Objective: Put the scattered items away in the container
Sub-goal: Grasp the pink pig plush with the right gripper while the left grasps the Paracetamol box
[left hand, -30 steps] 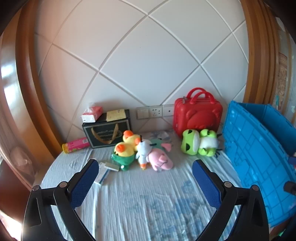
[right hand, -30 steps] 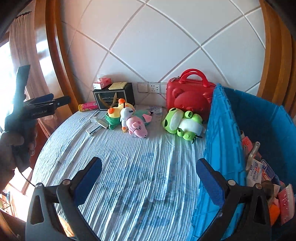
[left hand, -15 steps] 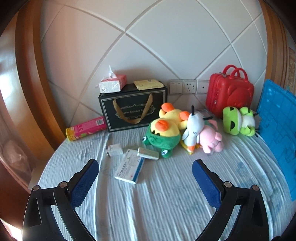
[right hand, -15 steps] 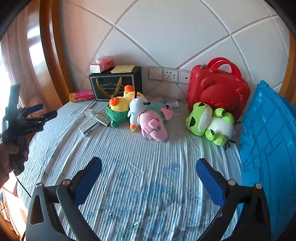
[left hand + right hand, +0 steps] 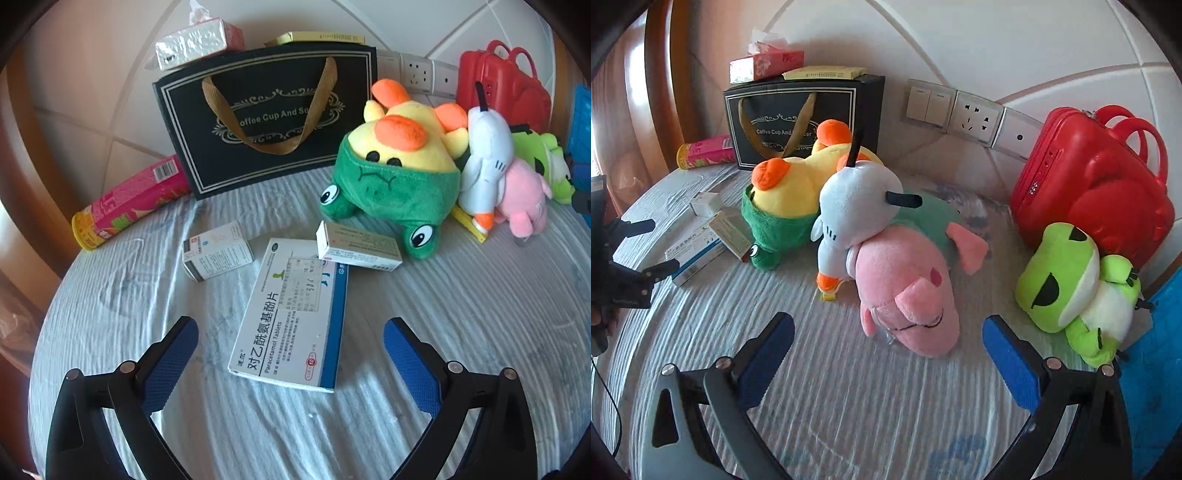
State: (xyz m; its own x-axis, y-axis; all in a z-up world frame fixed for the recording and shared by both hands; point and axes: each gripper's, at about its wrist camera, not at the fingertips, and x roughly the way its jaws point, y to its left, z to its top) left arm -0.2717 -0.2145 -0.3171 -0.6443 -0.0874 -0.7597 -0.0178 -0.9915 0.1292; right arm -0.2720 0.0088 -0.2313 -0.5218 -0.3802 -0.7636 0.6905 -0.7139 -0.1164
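My left gripper (image 5: 291, 354), its ribbed blue pads spread wide, hangs over the flat white-and-blue cardboard tablet box (image 5: 291, 314) on the ridged cloth, while my right gripper (image 5: 886, 350) gapes equally wide before the soft pink plush pig (image 5: 908, 291) right of that box.

The black gift bag (image 5: 266, 122) reads "Coffee Cup And S…". The large white medicine box (image 5: 291, 314) reads "Paracetamol Tablets" beside Chinese characters "对乙酰氨基酚片".

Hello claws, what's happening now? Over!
Left claw open, over paracetamol box. Right claw open, at pink pig plush. Nothing grabbed. Small box overlaps paracetamol box's far corner.
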